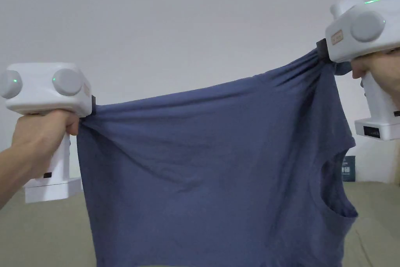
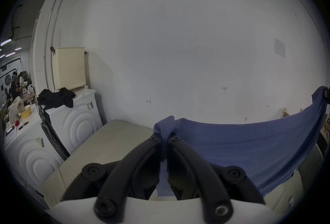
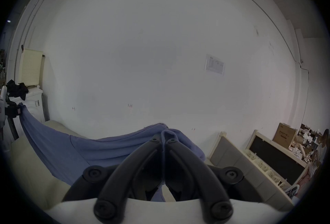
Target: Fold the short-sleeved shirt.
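Two grippers hold a blue short-sleeved shirt up in the air in front of a white wall, stretched sideways between them. In the head view the left gripper sits lower on the left and the right gripper higher on the right, so the shirt's top edge climbs from left to right. The shirt hangs with its length running across rather than down: the neck opening faces the right side, below the right gripper, and the opposite end of the shirt is bunched at the left gripper. The cloth falls from that taut upper edge in a broad sheet, with creases fanning out from each pinch point, and its lower part drops past the bottom of the head view, above a beige padded surface.

In the left gripper view the jaws are closed together on a gathered fold of blue cloth, which sticks up past the tips, and the shirt runs away to the right toward the other gripper. In the right gripper view the jaws are likewise pressed together on a bunched edge of the shirt at the tips, and the cloth stretches off to the left to the far gripper. White washing machines stand against the wall to the left, with dark clothes heaped on one.
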`<state>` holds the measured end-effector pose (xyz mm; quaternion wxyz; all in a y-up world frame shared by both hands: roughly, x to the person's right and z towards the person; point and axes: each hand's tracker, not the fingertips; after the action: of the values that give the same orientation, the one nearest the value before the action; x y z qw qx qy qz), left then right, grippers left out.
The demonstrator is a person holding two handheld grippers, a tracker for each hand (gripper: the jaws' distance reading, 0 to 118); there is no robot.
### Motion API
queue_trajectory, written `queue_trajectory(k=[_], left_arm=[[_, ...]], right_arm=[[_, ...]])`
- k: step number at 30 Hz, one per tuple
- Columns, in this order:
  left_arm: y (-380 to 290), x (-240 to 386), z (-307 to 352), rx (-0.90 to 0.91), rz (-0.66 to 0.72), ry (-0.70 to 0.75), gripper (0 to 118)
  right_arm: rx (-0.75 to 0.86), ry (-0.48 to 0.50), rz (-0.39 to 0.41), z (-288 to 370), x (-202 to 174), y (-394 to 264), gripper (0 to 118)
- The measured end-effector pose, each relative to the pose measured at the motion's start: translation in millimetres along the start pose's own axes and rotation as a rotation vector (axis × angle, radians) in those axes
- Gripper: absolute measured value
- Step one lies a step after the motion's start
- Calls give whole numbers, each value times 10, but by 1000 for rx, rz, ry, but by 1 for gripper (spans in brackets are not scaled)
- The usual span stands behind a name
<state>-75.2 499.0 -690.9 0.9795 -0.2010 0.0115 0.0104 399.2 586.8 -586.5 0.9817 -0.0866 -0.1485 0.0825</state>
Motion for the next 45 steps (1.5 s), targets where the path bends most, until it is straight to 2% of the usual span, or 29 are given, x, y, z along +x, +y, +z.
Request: queue_trajectory(k=[4,5,6,8,11,13,14,15,16,17,19,20,21,24,27,31,33,40,45], left_arm=[[-693,-70,-273,-100,-32,-16,5],[-926,-83,-293,-90,-38,-37,5],[-1149,-88,-325,-127,-76,-32,5],[-1563,-153,-356,-202,-64,-62,5],[-2142,-288,-277,-264,-71,-65,5],[-2485,-403,-163,-310,-100,-67,5],[-2648,-472,-54,-341,-110,-78,5],[-2802,-544,64,-362,-124,-84,5],[-2930,-606,174,-357,-112,-84,5],[-3077,-670,311,-386,-134,-105,5],[-3287,-795,553,-401,-134,-108,5],[-3411,-863,706,-413,-129,-113,5],[-3523,-931,842,-432,-108,-124,5],[-3820,-1111,1243,-452,-94,-129,5],[-4103,-1297,1625,-467,-87,-118,5],[-4329,-1518,2084,-501,-61,-123,5],[-4416,-1603,2275,-502,-52,-122,5],[-4608,-1672,2453,-524,-88,-116,5],[-4664,-1711,2395,-515,-54,-125,8]], right_arm=[[-107,63,-17,-13,-147,-796,3],[-156,77,9,-12,-191,-1035,3],[-195,78,0,14,-220,-1290,3],[-283,108,-15,111,-257,-1755,3],[-353,124,-83,512,-332,-2447,3],[-379,175,-103,846,-312,-2835,3],[-426,165,-80,1040,-332,-3007,3],[-420,215,-90,1250,-324,-3184,3],[-434,188,-88,1374,-293,-3336,3],[-451,234,-107,1602,-267,-3503,3],[-480,215,-114,1992,-286,-3751,3],[-487,257,-120,2209,-307,-3888,3],[-514,243,-83,2418,-340,-4006,3],[-536,262,-82,2925,-337,-4270,3],[-543,266,-159,3372,-242,-4405,3],[-549,275,-126,3837,-194,-4528,3],[-560,294,-137,4006,-193,-4627,3],[-604,318,-88,4167,-257,-4783,3],[-620,313,-71,4055,-289,-4872,4]])
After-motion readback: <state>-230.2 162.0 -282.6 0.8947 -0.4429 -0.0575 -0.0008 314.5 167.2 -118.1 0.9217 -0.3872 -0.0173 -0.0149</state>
